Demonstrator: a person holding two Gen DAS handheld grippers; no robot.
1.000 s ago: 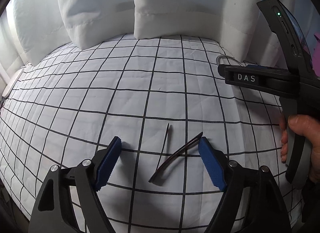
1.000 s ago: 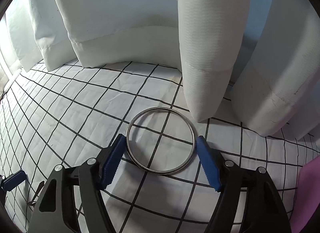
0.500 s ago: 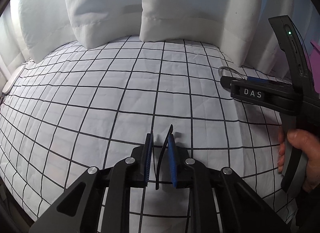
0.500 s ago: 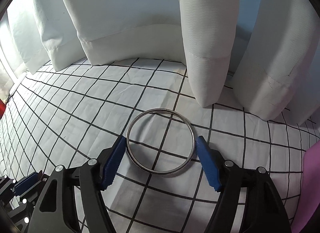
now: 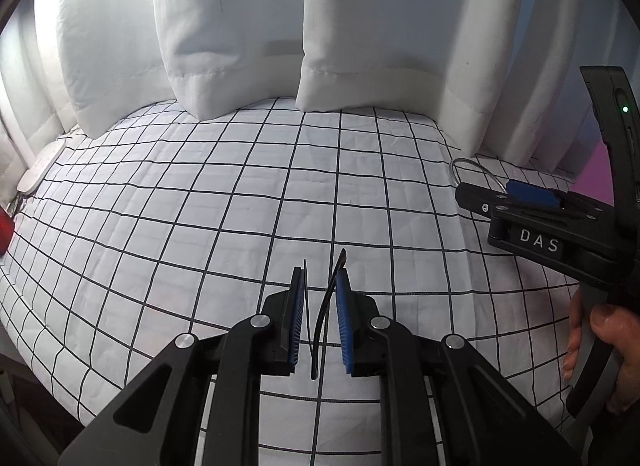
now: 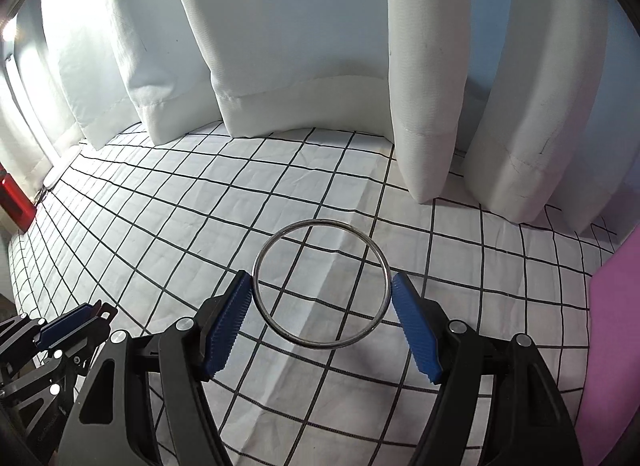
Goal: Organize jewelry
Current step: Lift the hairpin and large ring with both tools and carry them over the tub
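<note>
Two tools, each held by a person, hang above a bed covered in a white quilt (image 5: 240, 201) with a black grid pattern. Along the far edge of the quilt, white curtains (image 6: 280, 45) fall in thick folds, their hems touching the fabric. At the left edge a red object (image 6: 16, 201) sits just off the quilt; at the right edge a pink surface (image 6: 612, 326) borders it. Between these limits the quilt lies open and flat, apart from light creases.

The left tool (image 5: 320, 322) has its blue pads drawn narrow, pinching a thin dark bangle (image 5: 326, 306) seen edge on; its two slim sides run upright between the pads, and it appears lifted off the quilt.

The right tool (image 6: 322, 322) holds a silver ring bangle (image 6: 320, 282), a plain round metal hoop with a polished shine, gripped across its width with a pad against each side. Grid lines show through its middle. In the left camera's view this tool sits near the quilt's right edge, a hand (image 5: 608, 346) wrapped round its handle.
</note>
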